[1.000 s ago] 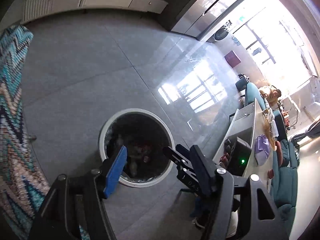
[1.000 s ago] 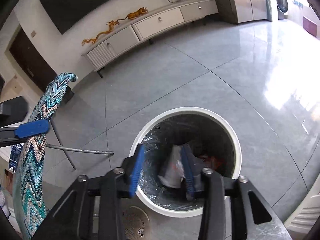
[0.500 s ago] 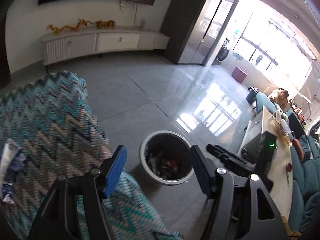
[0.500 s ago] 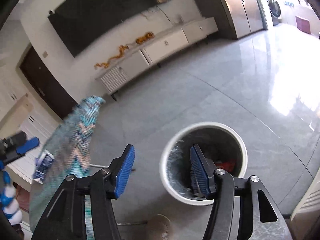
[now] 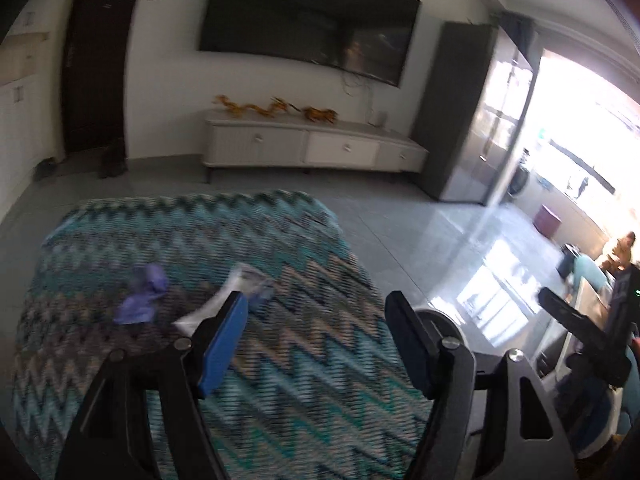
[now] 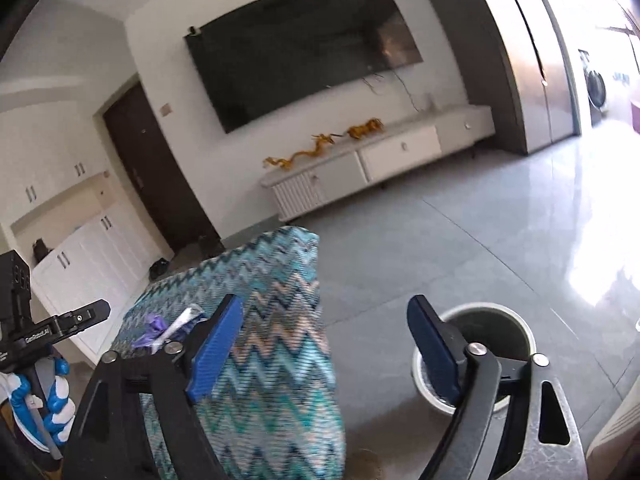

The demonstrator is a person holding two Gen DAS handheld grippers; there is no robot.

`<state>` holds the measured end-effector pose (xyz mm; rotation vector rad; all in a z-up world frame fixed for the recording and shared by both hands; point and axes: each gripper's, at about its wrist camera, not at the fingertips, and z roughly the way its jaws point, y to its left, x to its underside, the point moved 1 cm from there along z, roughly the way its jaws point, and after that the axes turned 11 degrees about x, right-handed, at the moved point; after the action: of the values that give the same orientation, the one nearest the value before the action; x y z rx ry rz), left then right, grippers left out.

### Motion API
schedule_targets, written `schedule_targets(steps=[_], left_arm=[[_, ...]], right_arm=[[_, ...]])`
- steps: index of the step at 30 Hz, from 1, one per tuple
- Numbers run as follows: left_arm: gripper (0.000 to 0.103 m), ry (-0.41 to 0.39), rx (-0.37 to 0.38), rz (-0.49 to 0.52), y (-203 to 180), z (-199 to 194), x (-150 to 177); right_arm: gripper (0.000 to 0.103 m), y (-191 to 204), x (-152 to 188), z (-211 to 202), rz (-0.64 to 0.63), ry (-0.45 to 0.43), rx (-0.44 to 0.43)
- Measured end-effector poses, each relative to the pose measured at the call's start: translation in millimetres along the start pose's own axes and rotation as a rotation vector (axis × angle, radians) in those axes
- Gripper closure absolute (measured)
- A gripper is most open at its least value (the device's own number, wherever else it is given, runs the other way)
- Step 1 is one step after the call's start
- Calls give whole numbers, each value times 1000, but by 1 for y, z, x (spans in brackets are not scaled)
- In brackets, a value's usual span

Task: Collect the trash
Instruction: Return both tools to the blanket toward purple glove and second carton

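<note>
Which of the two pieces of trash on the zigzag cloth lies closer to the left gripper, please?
The white wrapper, just beyond the left gripper; the purple glove lies further left.

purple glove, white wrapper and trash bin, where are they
purple glove (image 5: 142, 300), left wrist view, middle of the crumpled glove
white wrapper (image 5: 218, 304), left wrist view, its flat middle
trash bin (image 6: 480, 309), right wrist view, far rim

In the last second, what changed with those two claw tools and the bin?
Both have swung up from over the bin toward the zigzag cloth. The right gripper let a white wrapper drop into the bin; its jaws have just been opening, empty. The left gripper, also empty, opened slightly. The purple glove and white wrapper lie untouched.
</note>
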<state>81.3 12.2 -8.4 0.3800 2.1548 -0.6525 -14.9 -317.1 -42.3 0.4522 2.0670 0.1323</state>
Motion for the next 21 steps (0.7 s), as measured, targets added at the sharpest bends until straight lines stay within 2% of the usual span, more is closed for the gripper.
schedule_targets(steps=[7,15,21], left_arm=[[32,-154,-141,-57,71,-70,13],[32,-121,-197,-117,132,-98,35],[32,-112,-231,-138,157,-99,53]], right_arm=[[1,56,1,-26,-35,-35,-38],[0,111,7,-23,-84,-20,-70],[0,144,20,0,-109,63,-136]])
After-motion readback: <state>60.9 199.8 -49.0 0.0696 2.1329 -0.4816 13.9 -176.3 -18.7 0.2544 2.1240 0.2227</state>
